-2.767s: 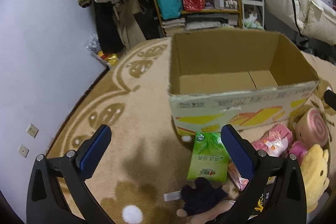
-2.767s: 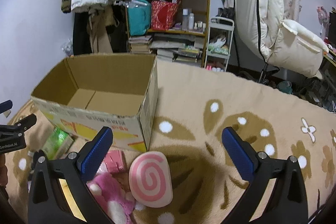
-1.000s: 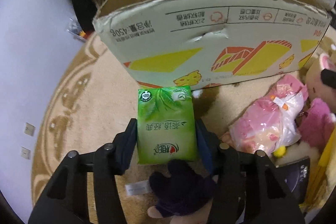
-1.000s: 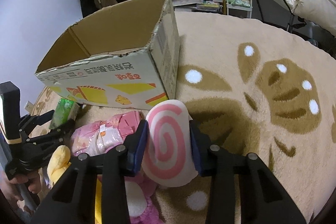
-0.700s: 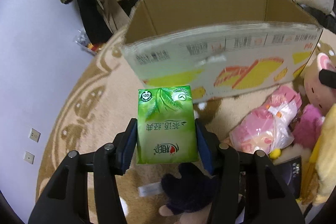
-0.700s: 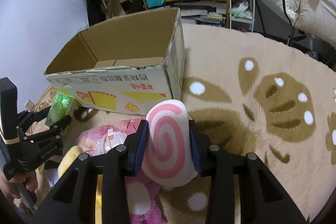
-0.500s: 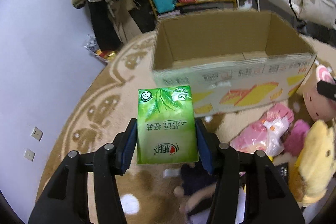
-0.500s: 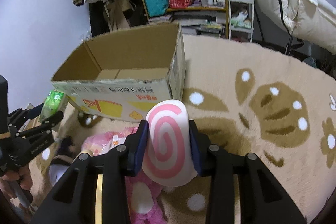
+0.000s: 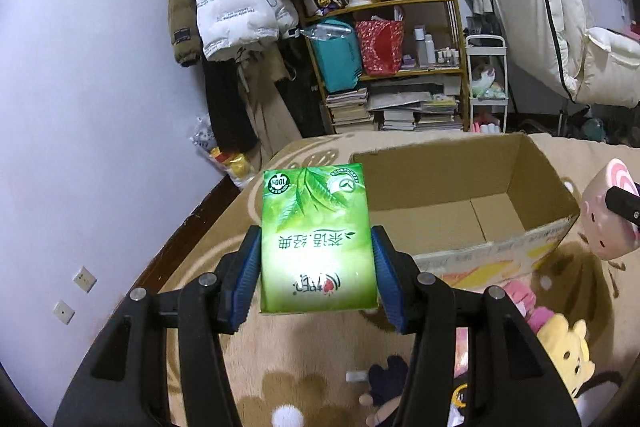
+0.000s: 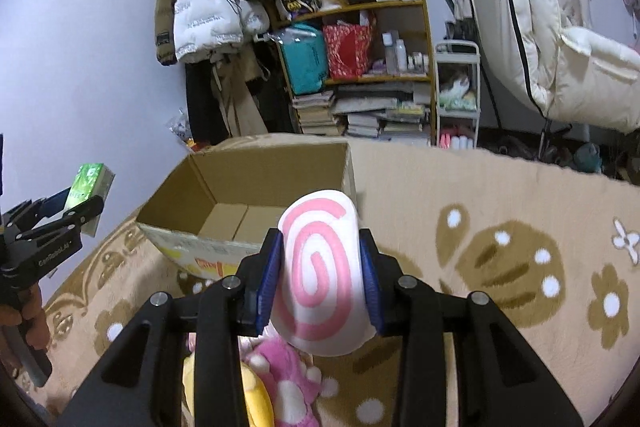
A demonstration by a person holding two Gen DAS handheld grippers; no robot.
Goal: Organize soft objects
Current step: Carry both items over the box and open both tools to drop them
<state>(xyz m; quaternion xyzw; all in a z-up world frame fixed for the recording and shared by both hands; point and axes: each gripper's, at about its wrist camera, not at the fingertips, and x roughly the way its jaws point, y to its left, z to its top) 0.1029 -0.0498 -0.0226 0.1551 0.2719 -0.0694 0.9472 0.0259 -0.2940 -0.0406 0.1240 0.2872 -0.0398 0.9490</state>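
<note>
Both jaws were clenched on cargo: the left gripper (image 9: 316, 269) pinched a green tissue pack (image 9: 316, 237) by its sides, the right gripper (image 10: 318, 277) squeezed a pink-swirl plush roll (image 10: 320, 275). Each was held aloft near the front edge of the open cardboard box (image 9: 516, 183), presumably for dropping inside; other plush toys (image 9: 568, 343) lay on the rug (image 10: 500, 195).

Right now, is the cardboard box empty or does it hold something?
Empty as far as visible: the cardboard box shows only bare floor flaps in both views; its near inside wall is hidden.
</note>
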